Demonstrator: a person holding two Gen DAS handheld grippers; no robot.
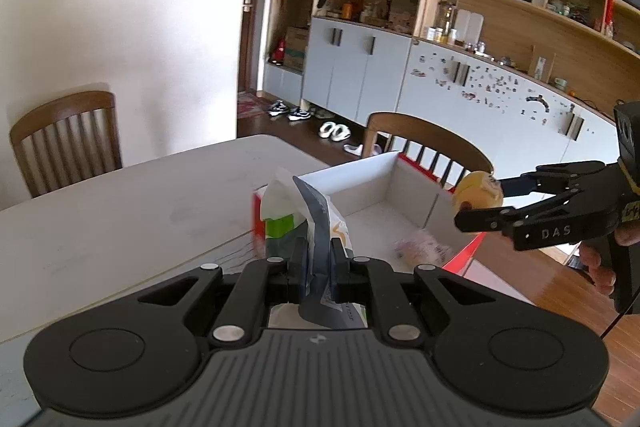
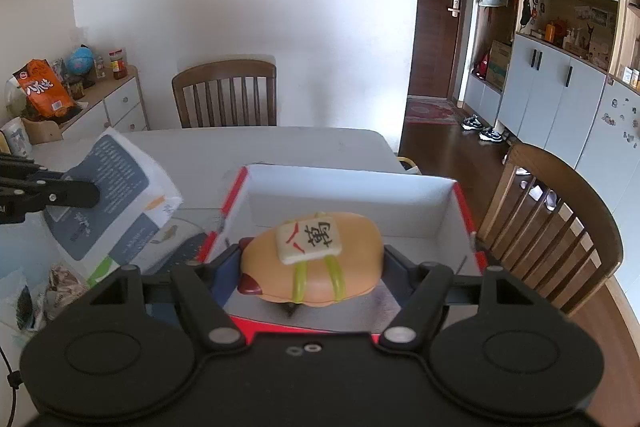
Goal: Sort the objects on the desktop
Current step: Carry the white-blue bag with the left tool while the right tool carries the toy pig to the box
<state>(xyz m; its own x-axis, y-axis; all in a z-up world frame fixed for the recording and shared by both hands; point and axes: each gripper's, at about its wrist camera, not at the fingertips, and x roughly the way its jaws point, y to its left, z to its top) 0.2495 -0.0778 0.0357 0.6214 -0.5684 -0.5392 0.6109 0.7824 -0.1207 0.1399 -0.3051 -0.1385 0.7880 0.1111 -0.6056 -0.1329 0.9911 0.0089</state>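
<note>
In the left wrist view my left gripper [image 1: 318, 255] is shut on a white and blue-grey packet [image 1: 320, 227] that stands up between its fingers. Just beyond it sits an open white box [image 1: 384, 187] with red outer sides; a small pinkish wrapped item [image 1: 422, 249] lies inside. My right gripper [image 1: 478, 203] comes in from the right over the box, clamped on a round yellow-orange toy [image 1: 478, 191]. In the right wrist view my right gripper [image 2: 312, 255] holds that plump orange toy [image 2: 320, 267], which bears a mahjong tile, above the box [image 2: 348, 187]. The left gripper [image 2: 90, 193] holds the packet [image 2: 112, 195] at the left.
The box sits at the corner of a pale table [image 1: 120, 207]. A red and green tissue pack [image 1: 264, 219] stands behind the packet. Crinkled wrappers [image 2: 60, 287] lie at the near left. Wooden chairs [image 1: 428, 143] [image 2: 224, 95] [image 2: 560, 227] ring the table.
</note>
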